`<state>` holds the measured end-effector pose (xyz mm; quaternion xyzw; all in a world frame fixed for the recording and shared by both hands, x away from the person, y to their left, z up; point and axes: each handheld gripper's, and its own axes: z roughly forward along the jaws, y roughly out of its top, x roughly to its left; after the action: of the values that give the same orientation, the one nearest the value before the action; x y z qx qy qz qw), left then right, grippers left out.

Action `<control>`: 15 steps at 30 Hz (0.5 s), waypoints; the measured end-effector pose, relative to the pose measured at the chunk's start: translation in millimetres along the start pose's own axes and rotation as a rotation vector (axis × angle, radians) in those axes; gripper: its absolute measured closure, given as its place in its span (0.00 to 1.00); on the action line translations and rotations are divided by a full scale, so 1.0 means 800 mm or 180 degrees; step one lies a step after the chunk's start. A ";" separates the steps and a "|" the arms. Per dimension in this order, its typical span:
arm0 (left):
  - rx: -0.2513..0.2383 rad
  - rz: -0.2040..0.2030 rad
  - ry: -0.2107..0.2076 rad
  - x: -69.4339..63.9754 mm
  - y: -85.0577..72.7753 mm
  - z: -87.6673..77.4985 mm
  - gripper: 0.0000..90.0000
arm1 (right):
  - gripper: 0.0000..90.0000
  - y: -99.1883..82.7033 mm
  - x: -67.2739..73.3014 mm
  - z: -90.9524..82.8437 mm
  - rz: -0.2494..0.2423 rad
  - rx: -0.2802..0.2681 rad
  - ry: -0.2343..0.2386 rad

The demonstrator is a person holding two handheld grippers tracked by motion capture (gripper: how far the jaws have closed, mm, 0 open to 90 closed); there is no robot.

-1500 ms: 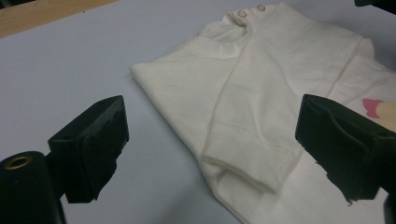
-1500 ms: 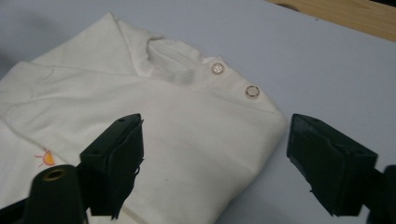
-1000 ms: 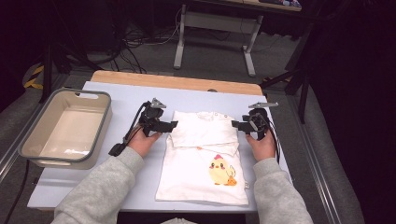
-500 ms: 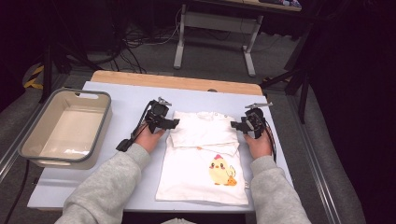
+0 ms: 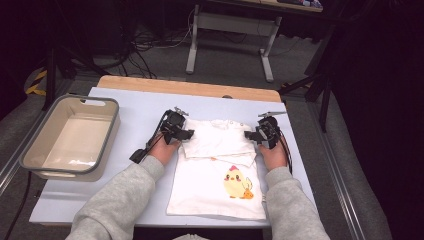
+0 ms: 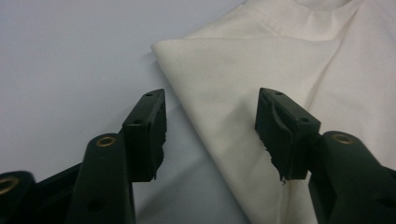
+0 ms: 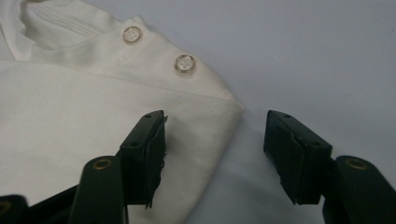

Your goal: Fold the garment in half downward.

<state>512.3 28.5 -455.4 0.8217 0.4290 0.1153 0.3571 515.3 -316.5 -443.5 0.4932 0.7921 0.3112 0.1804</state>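
Forearms in grey sleeves reach forward from bench's near edge, hands level, pointing inward at shirt [image 5: 220, 165] top corners. Left gripper [image 5: 186, 134] low at shirt's left shoulder fold: jaws part-open, just been closing, straddling folded edge, no grip. Right gripper [image 5: 250, 135] at buttoned right shoulder: jaws part-open, one over cloth, other over bare bench [image 5: 140, 105]. Shirt flat mid-bench, top folded down.
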 end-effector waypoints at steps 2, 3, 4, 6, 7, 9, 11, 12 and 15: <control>0.0006 0.0034 0.0040 -0.003 0.000 0.001 0.57 | 0.48 0.000 0.001 0.000 0.0005 0.0006 0.0022; 0.0002 0.0056 0.0044 -0.004 0.001 0.001 0.60 | 0.49 0.000 0.001 0.001 0.0011 0.0006 0.0039; 0.0012 0.0040 0.0059 -0.006 0.001 0.001 0.62 | 0.50 0.000 0.001 0.001 0.0010 0.0003 0.0047; 0.0016 0.0041 0.0063 -0.007 0.001 0.001 0.67 | 0.53 0.001 0.001 0.001 0.0001 -0.0005 0.0071; 0.0016 0.0031 0.0064 -0.008 0.002 0.002 0.69 | 0.55 0.001 0.001 0.001 -0.0001 -0.0006 0.0082; 0.0020 0.0016 0.0050 -0.010 0.002 0.002 0.75 | 0.63 0.001 0.001 0.001 -0.0003 0.0001 0.0138; 0.0024 0.0012 0.0004 -0.011 0.003 0.003 0.84 | 0.70 0.002 0.002 0.002 -0.0017 0.0005 0.0203; 0.0027 0.0009 -0.0012 -0.012 0.003 0.003 0.87 | 0.72 0.003 0.002 0.002 -0.0014 0.0009 0.0220; 0.0058 0.0068 0.0027 -0.016 0.005 0.003 0.91 | 0.80 0.005 0.002 0.003 0.0021 0.0028 0.0298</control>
<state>507.9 15.8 -452.8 0.8290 0.4227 0.1187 0.3465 518.6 -313.0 -442.9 0.4814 0.7994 0.3311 0.1400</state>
